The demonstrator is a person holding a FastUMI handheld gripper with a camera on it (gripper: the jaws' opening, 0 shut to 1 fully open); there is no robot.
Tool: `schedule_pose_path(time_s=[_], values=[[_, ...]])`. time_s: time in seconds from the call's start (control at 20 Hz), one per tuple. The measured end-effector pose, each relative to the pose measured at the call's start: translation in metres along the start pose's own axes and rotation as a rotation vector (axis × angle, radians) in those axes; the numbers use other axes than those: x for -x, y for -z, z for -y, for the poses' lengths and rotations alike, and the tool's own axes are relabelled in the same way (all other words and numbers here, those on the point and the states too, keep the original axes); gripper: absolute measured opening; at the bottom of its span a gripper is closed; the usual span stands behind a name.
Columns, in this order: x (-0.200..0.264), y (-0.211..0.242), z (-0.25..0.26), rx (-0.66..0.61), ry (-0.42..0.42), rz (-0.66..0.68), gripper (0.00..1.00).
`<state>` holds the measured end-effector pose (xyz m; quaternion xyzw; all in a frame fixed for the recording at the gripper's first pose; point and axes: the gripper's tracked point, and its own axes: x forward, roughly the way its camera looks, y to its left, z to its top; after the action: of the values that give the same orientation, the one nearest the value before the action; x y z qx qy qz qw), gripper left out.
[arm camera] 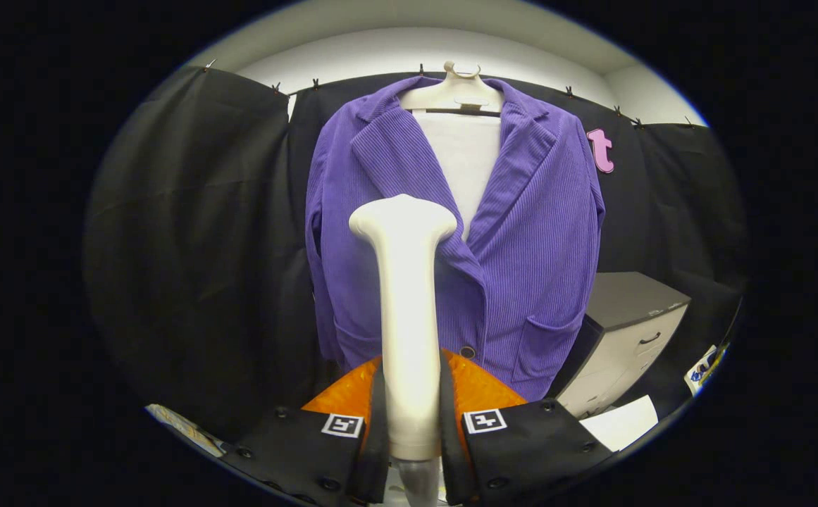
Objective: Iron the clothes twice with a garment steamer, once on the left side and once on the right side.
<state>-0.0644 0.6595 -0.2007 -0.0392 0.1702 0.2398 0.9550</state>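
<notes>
A purple ribbed jacket (521, 232) hangs on a pale hanger (459, 88) against the black booth wall, open at the collar over a white inner panel (466, 158). It has a dark button near the hem and two patch pockets. My gripper (412, 394) is shut on the handle of a cream garment steamer (405, 282), which stands upright between the fingers. The steamer's rounded head rises in front of the jacket's left front panel, at about chest height; whether it touches the cloth I cannot tell.
A grey drawer cabinet (627, 331) stands to the right of the jacket, below its hem level. A white sheet of paper (620, 422) lies near the cabinet's foot. Black cloth walls close in on both sides.
</notes>
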Motion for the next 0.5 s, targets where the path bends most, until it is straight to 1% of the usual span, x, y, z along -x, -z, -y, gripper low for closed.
schedule_pose_path(time_s=[0.4,0.5], values=[[0.001,0.056,0.005,0.021,0.002,-0.086,0.38],[0.002,0.078,0.007,0.014,0.005,-0.134,0.38]])
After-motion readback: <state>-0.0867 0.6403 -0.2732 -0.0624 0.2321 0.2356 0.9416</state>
